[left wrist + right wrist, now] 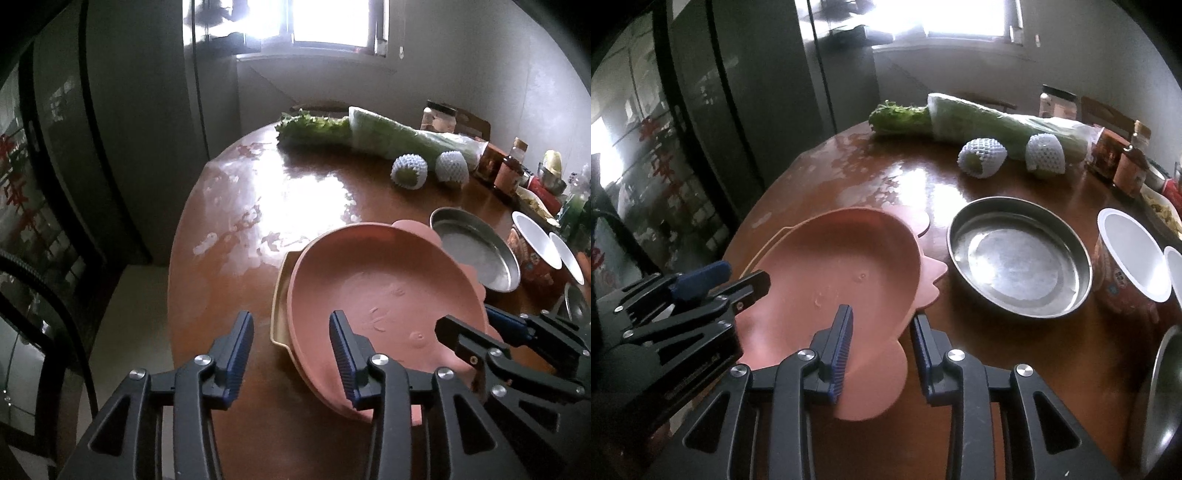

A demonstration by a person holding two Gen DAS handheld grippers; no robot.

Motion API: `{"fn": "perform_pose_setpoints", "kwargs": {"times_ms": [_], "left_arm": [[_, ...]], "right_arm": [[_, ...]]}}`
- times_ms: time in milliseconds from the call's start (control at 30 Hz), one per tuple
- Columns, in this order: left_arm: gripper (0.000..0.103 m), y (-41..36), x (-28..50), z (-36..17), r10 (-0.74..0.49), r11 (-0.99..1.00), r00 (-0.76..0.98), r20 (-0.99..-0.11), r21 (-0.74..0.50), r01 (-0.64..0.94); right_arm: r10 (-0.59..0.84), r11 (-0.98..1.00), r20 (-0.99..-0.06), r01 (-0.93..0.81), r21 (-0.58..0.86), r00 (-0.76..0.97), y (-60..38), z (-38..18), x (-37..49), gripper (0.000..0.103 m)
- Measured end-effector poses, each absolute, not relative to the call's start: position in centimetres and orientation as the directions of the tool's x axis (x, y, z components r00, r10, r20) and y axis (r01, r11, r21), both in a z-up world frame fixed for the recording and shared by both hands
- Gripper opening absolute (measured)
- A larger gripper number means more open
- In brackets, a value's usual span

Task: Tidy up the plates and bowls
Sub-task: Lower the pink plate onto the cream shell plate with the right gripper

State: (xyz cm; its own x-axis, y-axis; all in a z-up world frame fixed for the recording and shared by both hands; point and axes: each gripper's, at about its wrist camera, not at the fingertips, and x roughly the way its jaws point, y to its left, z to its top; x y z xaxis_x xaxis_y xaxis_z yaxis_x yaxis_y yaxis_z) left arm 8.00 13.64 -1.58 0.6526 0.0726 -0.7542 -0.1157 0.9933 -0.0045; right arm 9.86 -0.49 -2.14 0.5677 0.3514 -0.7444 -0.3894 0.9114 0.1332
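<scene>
Pink plate [384,291], smooth matte plastic with lobed scalloped edge, sits stacked on a cream tray [277,314] near the edge of the glossy brown round bench [258,206]; one round steel pan [1019,256] just beside it; two foam-netted fruits [982,157]; left tongs [291,354] spread, straddling the plate's near-left rim, pads clear; right tongs [882,350] spread over its right edge.

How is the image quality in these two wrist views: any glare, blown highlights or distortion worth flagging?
Left wrist view: the window is blown out and its glare washes over the table; edges bend from the fisheye, corners are black. Right wrist view: the same backlight, milder table glare, the pink plate and steel dish readable, the left side dim.
</scene>
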Motion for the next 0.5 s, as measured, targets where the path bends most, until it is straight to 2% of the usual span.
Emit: {"fn": "perform_pose_setpoints", "kwargs": {"times_ms": [200,500], "left_arm": [[0.044,13.8,8.4,-2.5,0.048,0.995,0.636,-0.77,-0.021,-0.101],[0.044,13.7,9.1,-3.2,0.052,0.995,0.624,-0.78,-0.017,-0.103]], "right_arm": [[0.361,0.9,-0.756,-0.415,0.13,0.547,-0.2,-2.4,9.5,0.04],[0.385,0.893,-0.756,-0.42,0.16,0.529,-0.4,-2.5,9.1,0.04]]}}
